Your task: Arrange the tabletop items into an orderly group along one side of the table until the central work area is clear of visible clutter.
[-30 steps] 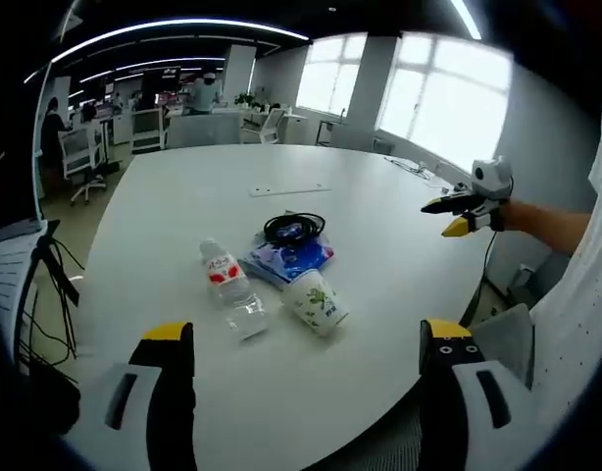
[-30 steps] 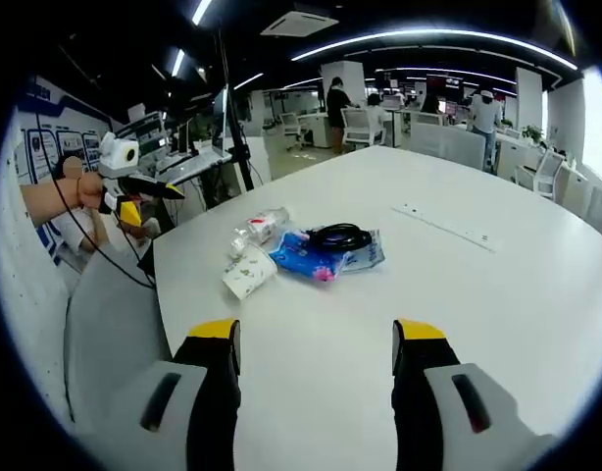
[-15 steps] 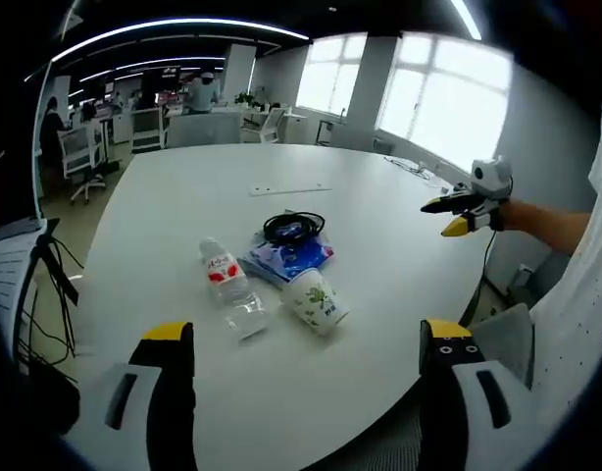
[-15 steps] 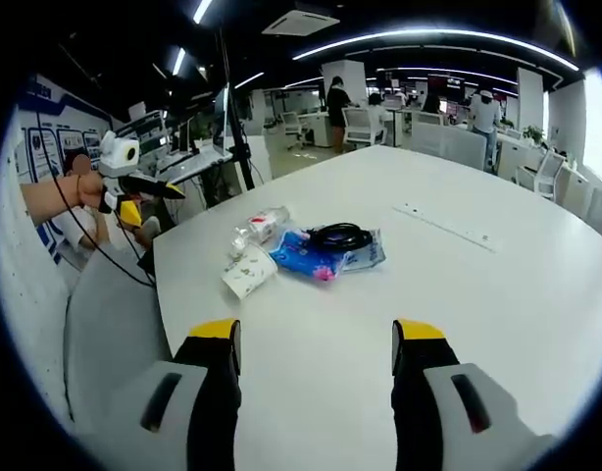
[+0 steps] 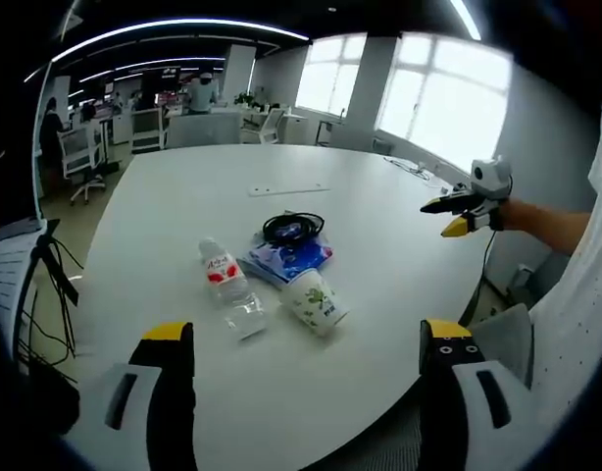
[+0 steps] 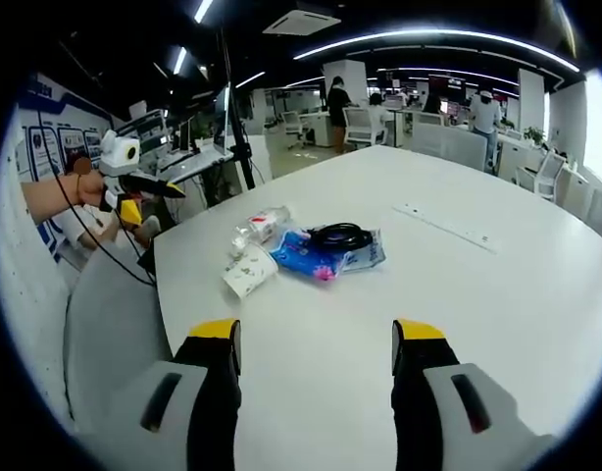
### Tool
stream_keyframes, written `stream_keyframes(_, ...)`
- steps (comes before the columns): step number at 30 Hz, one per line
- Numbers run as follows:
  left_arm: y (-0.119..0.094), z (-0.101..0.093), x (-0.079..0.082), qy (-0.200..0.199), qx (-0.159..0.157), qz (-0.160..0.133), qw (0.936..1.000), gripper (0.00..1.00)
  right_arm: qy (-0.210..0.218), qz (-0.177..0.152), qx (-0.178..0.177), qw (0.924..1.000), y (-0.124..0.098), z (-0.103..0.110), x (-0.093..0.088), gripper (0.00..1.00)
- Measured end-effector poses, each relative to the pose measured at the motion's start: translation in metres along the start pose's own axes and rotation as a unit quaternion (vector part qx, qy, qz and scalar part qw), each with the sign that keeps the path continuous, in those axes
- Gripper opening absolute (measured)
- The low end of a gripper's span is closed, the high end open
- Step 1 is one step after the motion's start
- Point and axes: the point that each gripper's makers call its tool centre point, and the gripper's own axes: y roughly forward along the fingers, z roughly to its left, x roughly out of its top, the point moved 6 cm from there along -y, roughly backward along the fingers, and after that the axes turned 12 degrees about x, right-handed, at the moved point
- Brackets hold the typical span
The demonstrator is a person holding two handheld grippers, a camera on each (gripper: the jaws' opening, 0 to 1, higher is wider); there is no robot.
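Hovering above the near edge of the white tabletop (image 5: 311,392), the left tool (image 5: 306,348) is hanging with its jaws spread wide and nothing between them; the right tool (image 6: 316,343) is doing the same over its own stretch of tabletop, released and empty. Both are sitting well back from the clutter, probably so the person can size up the pile before reaching in.

Just beyond the left tool, a paper cup (image 5: 316,302) is lying on its side, and to its left a clear water bottle (image 5: 230,285) with a red label is lying flat too. Tipped over like this, both are likely to roll if nudged. Behind them a blue packet (image 5: 289,258) is lying flat, with a coil of black cable (image 5: 294,228) resting on top of it. The four are sitting bunched close together toward the near side, well apart from either tool. Judging by that, the tidying is not yet begun; the cup looks like the nearest first pick.

Farther off, a thin strip (image 5: 289,190) is lying alone on the tabletop.
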Motion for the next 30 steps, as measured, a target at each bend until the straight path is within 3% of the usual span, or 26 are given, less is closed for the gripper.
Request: stream_keyframes(30, -0.0029, -0.0016, -0.0004, 0.003, -0.001, 0.0, 1.0, 0.98, 0.002, -0.003, -0.002, 1.0, -0.0013, 0.002, -0.0016, 0.61)
